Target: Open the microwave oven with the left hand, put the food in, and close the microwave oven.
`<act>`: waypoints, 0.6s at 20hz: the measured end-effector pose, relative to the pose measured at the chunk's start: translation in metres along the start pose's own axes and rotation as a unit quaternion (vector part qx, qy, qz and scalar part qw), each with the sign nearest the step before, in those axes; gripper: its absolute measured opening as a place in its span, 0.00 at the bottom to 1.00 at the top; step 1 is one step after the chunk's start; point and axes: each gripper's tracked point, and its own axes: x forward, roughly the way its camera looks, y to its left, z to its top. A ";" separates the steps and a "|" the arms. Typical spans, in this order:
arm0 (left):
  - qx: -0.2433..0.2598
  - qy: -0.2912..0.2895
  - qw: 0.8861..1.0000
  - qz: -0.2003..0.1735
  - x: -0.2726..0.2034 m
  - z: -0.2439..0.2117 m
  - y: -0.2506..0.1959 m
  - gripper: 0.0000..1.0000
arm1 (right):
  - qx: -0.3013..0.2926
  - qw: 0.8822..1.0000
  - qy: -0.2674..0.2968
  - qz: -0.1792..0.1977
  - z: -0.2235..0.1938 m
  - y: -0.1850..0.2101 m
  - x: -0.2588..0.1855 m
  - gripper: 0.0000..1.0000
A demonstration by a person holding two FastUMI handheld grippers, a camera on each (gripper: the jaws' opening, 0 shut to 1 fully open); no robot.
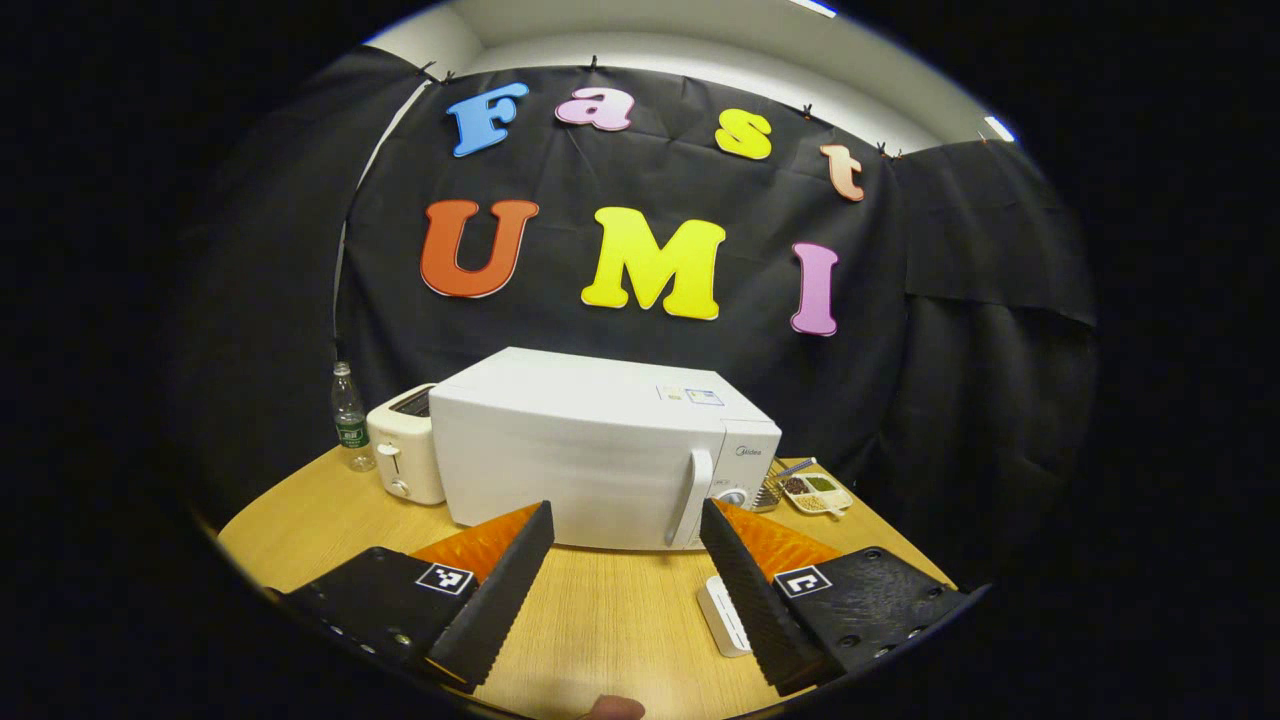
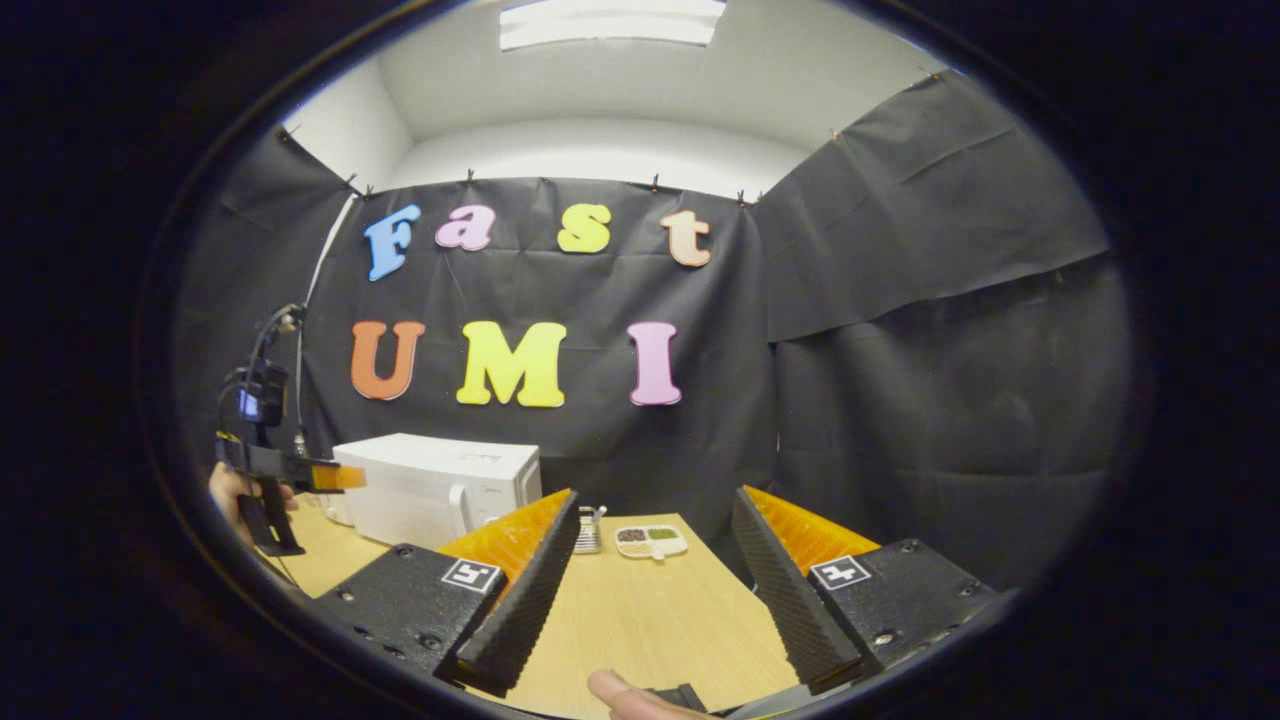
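Both grippers spread, microwave shut, beyond left gripper

Black ridged tongs with orange backs, square markers.

Black cloth walls enclose a light wooden tabletop — above, a white ceiling with a bright rectangular light panel.

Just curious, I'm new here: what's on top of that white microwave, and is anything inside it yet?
On top of the microwave sits only a small sticker label. Its door is closed and opaque, so the inside cannot be seen.
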 end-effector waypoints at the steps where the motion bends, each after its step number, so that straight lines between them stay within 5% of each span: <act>1: 0.006 -0.006 1.000 0.004 -0.011 0.008 0.004 0.81 | 0.000 1.000 0.000 -0.003 0.003 0.000 0.000 0.98; 2: 0.021 -0.017 1.000 0.009 -0.025 0.017 0.007 0.94 | -0.001 1.000 0.000 -0.005 0.005 0.000 -0.001 0.97; 12: 0.081 -0.124 0.989 0.001 -0.162 0.091 -0.010 0.94 | 0.009 1.000 -0.026 -0.001 0.046 0.019 -0.015 0.97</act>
